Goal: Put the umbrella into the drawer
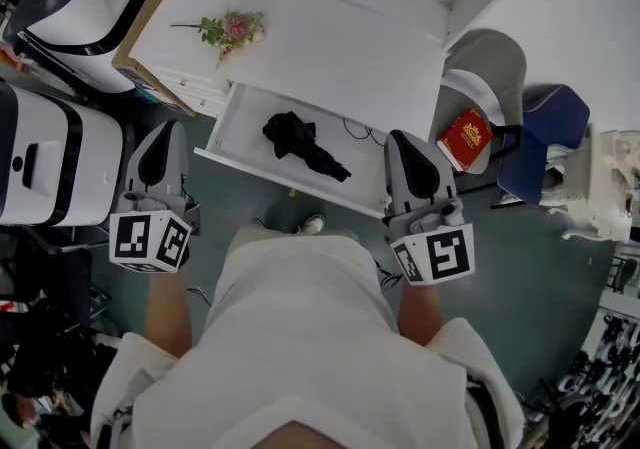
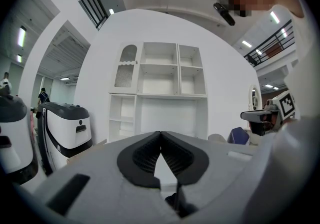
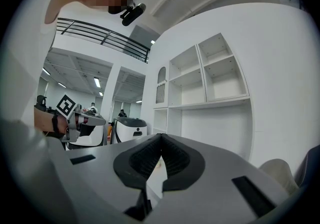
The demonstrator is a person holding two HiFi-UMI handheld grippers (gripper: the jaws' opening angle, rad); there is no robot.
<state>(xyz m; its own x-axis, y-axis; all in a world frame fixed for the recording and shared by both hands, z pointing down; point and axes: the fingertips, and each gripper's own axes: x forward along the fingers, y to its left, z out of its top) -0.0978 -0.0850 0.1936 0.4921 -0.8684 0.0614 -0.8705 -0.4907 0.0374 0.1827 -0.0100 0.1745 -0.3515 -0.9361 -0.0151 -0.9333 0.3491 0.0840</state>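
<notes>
A folded black umbrella [image 1: 303, 145] lies inside the open white drawer [image 1: 232, 117], which is pulled out from under the white desk top. My left gripper [image 1: 163, 137] hovers just left of the drawer's front corner, its jaws shut and empty. On the other side, my right gripper [image 1: 400, 143] sits by the drawer's right front end, also shut with nothing in it. In the left gripper view the black pads [image 2: 145, 155] meet at the tip; in the right gripper view the pads [image 3: 145, 157] meet the same way. Both grippers point level at a white shelf unit [image 2: 160, 91].
A small bunch of pink flowers [image 1: 233, 30] lies on the desk top [image 1: 330, 47]. A red book [image 1: 464, 138] rests on a grey chair [image 1: 490, 77] at the right, beside a blue seat [image 1: 545, 132]. White and black machines [image 1: 45, 152] stand at the left.
</notes>
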